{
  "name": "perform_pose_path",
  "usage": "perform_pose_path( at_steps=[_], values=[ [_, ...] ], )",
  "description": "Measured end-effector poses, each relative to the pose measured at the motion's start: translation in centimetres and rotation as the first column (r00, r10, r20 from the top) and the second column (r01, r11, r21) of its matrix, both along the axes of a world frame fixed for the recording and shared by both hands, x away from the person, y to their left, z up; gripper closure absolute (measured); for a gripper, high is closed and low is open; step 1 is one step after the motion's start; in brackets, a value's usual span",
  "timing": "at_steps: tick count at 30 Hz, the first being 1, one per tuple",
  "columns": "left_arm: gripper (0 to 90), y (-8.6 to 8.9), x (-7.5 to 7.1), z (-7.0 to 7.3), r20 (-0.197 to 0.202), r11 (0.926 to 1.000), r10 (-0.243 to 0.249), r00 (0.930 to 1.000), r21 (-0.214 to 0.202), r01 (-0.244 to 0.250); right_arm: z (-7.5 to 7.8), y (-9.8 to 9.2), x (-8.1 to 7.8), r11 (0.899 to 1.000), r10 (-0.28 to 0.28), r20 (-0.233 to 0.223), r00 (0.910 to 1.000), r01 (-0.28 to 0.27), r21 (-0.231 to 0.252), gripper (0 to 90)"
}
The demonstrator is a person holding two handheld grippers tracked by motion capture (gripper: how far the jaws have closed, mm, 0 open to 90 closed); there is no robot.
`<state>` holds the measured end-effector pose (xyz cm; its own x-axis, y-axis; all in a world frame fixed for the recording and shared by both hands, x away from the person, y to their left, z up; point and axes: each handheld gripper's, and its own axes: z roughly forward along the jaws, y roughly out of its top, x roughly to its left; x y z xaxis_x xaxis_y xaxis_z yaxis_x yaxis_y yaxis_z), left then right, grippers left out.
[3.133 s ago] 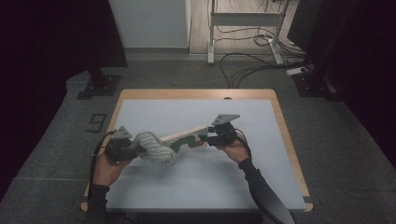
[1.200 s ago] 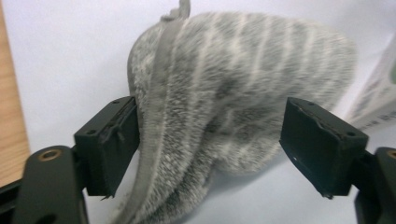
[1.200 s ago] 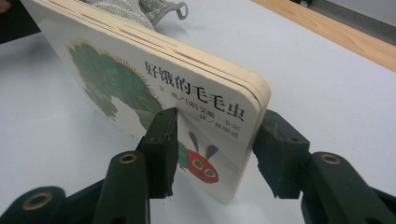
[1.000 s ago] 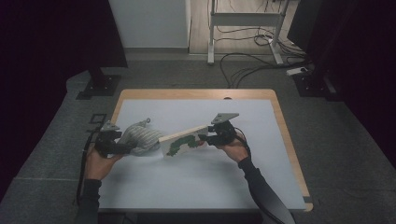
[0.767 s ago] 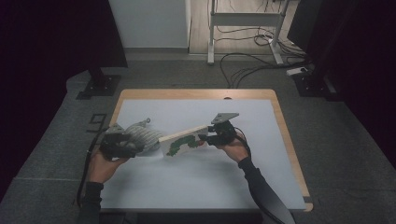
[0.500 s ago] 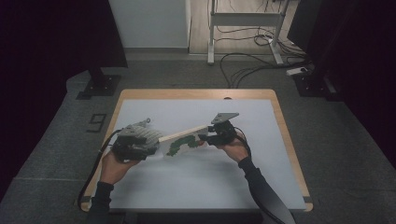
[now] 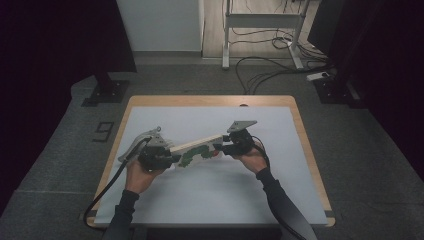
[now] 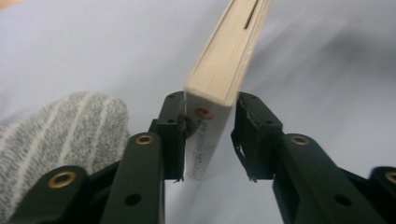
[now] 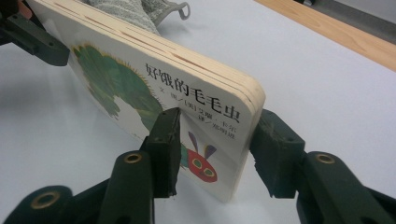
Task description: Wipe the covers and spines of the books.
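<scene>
A board book (image 7: 197, 150) with a green caterpillar on its cover is held tilted just above the table. My right gripper (image 7: 220, 148) is shut on its right end, pads on both covers (image 9: 212, 149). My left gripper (image 7: 172, 157) is at the book's left end (image 8: 219, 70). Its jaws have just been closing with that end between them (image 8: 208, 135). One pad lies against the book, while a thin gap still shows at the other. A grey striped cloth (image 8: 60, 130) lies beside the left gripper, behind the book (image 9: 135, 11).
A pale blue mat (image 7: 210, 200) covers the table, whose wooden rim (image 9: 336, 32) runs round it. Cables trail from both grippers toward the near edge. Stands and floor cables sit beyond the far side.
The left hand moved right, away from the grey cloth, to the book's left end, and its jaws narrowed around that end. The right hand and the book stayed put.
</scene>
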<state>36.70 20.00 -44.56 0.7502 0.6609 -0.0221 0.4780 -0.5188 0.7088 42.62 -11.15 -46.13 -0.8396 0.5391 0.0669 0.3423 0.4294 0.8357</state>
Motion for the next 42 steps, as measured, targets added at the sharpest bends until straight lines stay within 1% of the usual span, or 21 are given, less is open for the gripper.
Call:
perform_pose_path(
  at_steps=[2, 4, 5, 7, 10, 13, 17, 18, 20, 21, 22, 29, 31, 37, 39, 42],
  values=[
    [65.2, -0.1, 0.1, 0.1, 0.0, 0.9999, -0.001, 1.0, 0.011, 0.001, 0.0, 0.0, 0.0, 1.0, -0.001, 0.004, 1.0, 0.001, -0.002, 54.3],
    [65.2, -0.1, 0.3, 0.2, 0.008, 0.9999, 0.004, 1.0, 0.012, -0.004, 0.1, 0.1, 0.0, 1.0, -0.008, 0.01, 0.9999, 0.008, -0.008, 54.8],
    [65.2, -0.1, 0.4, 0.3, 0.016, 0.9999, 0.009, 0.9998, 0.008, -0.009, 0.1, 0.1, 0.1, 1.0, -0.012, 0.012, 0.9999, 0.012, -0.008, 54.8],
    [65.1, 0.0, 0.7, 0.4, 0.019, 0.9999, 0.014, 0.9997, -0.002, -0.014, 0.2, 0.1, 0.3, 1.0, -0.023, 0.018, 0.9996, 0.023, 0.0, 54.8],
    [64.7, 0.0, 1.2, 0.7, 0.033, 0.9998, 0.019, 0.9993, -0.007, -0.018, 0.6, 0.1, 0.7, 0.999, -0.036, 0.026, 0.999, 0.036, 0.003, 54.7],
    [63.6, 0.0, 1.7, 0.5, 0.048, 0.9998, 0.019, 0.9987, 0.005, -0.02, 0.7, 0.2, 0.8, 0.999, -0.042, 0.028, 0.9987, 0.042, -0.002, 54.7],
    [62.3, -0.1, 2.0, 0.0, 0.042, 0.9993, 0.026, 0.9988, 0.028, -0.027, 0.2, 0.5, 1.0, 0.999, -0.044, 0.029, 0.9986, 0.044, -0.024, 54.4],
    [62.1, -0.1, 1.9, -0.1, 0.048, 0.9992, 0.028, 0.9985, 0.026, -0.029, 0.1, 0.5, 1.0, 0.999, -0.043, 0.027, 0.9987, 0.044, -0.02, 54.4],
    [62.1, -0.2, 1.8, -0.1, 0.048, 0.9993, 0.028, 0.9985, 0.024, -0.03, 0.1, 0.3, 1.0, 0.999, -0.043, 0.025, 0.9988, 0.043, -0.011, 54.4],
    [61.9, -0.2, 1.7, 0.0, 0.048, 0.9992, 0.026, 0.9985, 0.029, -0.027, 0.1, 0.3, 0.9, 0.999, -0.039, 0.024, 0.999, 0.039, -0.01, 54.4],
    [61.7, -0.2, 1.6, 0.0, 0.049, 0.9993, 0.026, 0.9985, 0.025, -0.027, 0.1, 0.2, 0.9, 0.999, -0.037, 0.019, 0.9991, 0.037, -0.007, 54.2],
    [59.5, 0.0, 0.4, -0.1, 0.029, 0.9994, 0.036, 0.999, -0.006, -0.035, 0.0, -0.3, 0.0, 1.0, -0.013, 0.008, 0.9999, 0.013, 0.002, 51.3],
    [58.8, 0.1, 0.0, -0.1, 0.027, 0.999, 0.044, 0.9987, -0.002, -0.044, 0.0, -0.5, -0.2, 1.0, -0.013, 0.003, 0.9999, 0.013, -0.002, 51.2],
    [55.5, 0.5, -0.8, -0.4, 0.007, 0.998, 0.043, 0.9991, -0.047, -0.042, 0.1, -1.1, -0.7, 1.0, -0.009, -0.017, 0.9998, 0.009, 0.001, 49.9],
    [54.0, 0.4, -1.0, -0.5, 0.006, 0.9982, 0.047, 0.9989, -0.038, -0.047, 0.1, -1.2, -1.0, 1.0, -0.006, -0.024, 0.9997, 0.006, -0.004, 48.8],
    [52.2, 0.2, -1.4, -0.7, 0.004, 0.9978, 0.051, 0.9987, -0.042, -0.051, 0.0, -1.2, -1.3, 1.0, 0.003, -0.031, 0.9995, -0.003, -0.006, 47.3]
  ],
)
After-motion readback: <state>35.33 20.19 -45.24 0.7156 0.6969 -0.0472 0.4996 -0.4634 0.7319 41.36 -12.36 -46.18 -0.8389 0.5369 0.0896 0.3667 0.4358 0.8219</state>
